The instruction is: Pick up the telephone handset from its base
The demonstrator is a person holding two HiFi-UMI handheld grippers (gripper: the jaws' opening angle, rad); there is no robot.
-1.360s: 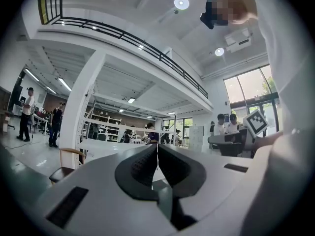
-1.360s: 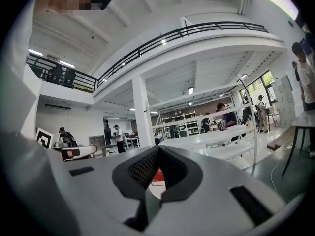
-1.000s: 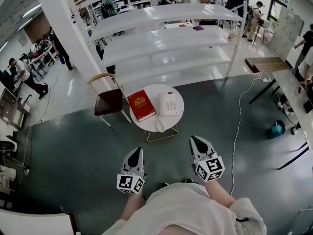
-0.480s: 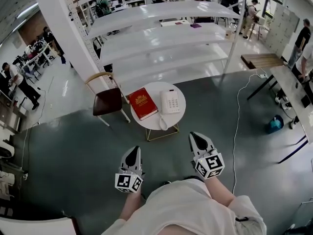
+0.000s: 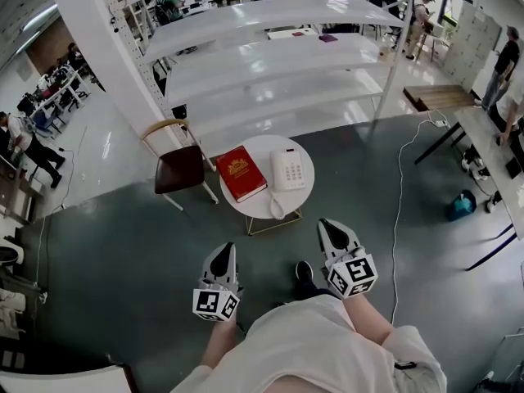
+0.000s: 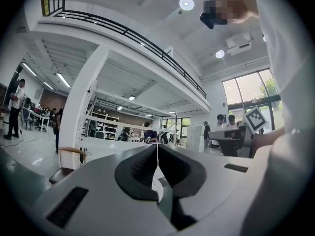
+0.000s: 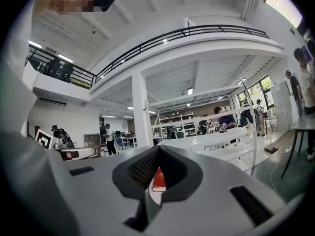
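A white telephone (image 5: 288, 169) with its handset on the base sits on a small round white table (image 5: 254, 205), to the right of a red book (image 5: 240, 173). Both grippers are held level over the dark floor, short of the table and apart from it. My left gripper (image 5: 228, 247) is shut and empty; in the left gripper view (image 6: 157, 144) its jaws meet in a thin line. My right gripper (image 5: 327, 224) is shut and empty too. In the right gripper view (image 7: 158, 147) the red book (image 7: 158, 179) shows through the notch below the tips.
A brown chair (image 5: 182, 167) stands left of the table. A long white shelving rack (image 5: 270, 56) runs behind it. A white cable (image 5: 399, 211) trails over the floor at the right, near a blue bag (image 5: 461, 207). My dark shoe (image 5: 304, 271) shows between the grippers. People stand far off.
The person has stepped towards the table, carrying both grippers along; the table sits slightly nearer. A dark shoe has come into view between the grippers. Both jaws stay shut.
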